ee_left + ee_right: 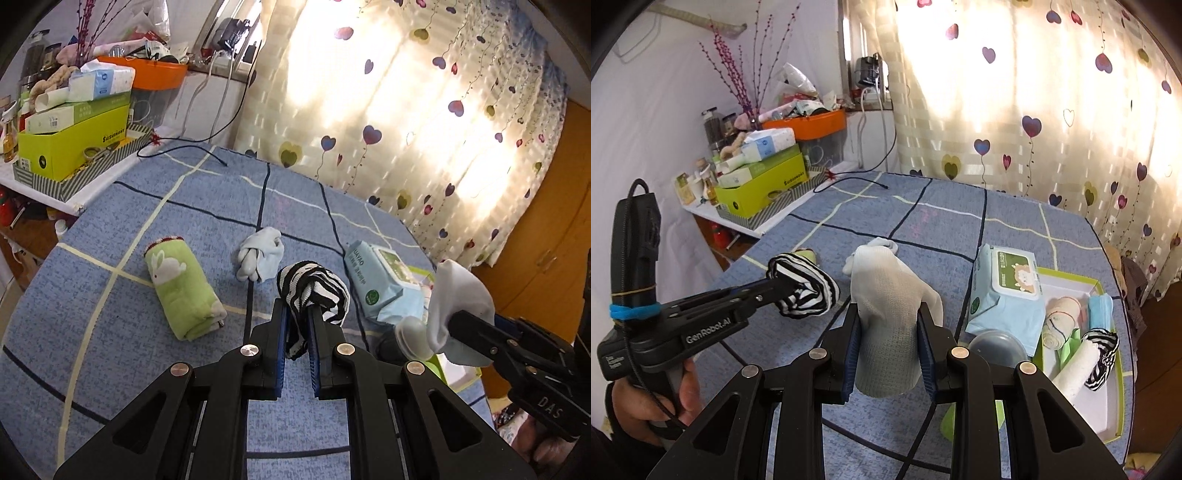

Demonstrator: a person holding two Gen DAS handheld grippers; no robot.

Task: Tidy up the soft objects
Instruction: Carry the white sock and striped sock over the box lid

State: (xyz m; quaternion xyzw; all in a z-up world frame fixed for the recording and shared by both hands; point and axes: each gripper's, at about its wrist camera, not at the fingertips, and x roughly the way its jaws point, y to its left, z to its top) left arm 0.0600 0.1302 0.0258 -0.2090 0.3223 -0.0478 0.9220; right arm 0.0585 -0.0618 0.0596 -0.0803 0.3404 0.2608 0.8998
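Step in hand: both grippers are carrying socks above the blue checked bedspread (184, 206); judging by the box's contents, they are heading for the green-rimmed box (1110, 373) at the lower right of the right wrist view.
Left gripper (297, 317): its jaws are standing narrow, pinching the black-and-white striped sock (314, 288), which is bunching above the fingertips at the centre of the left wrist view.
Right gripper (888, 325): its jaws are closing on the pale grey sock (886, 295), which is standing upright between the pads at the centre of the right wrist view.
Next move: probably swinging right over the box and opening the jaws above bare floor, clear of the wet-wipes pack (1008, 295) leaning on the box's left rim.
Box contents: a second striped sock (1102, 354), a white rolled cloth (1078, 373), a beige roll (1058, 317) and something blue (1100, 310) are lying inside.
Remaining on the bed: a green rabbit towel roll (181, 291) at the left and a light blue sock bundle (260, 254) at the centre of the left wrist view.
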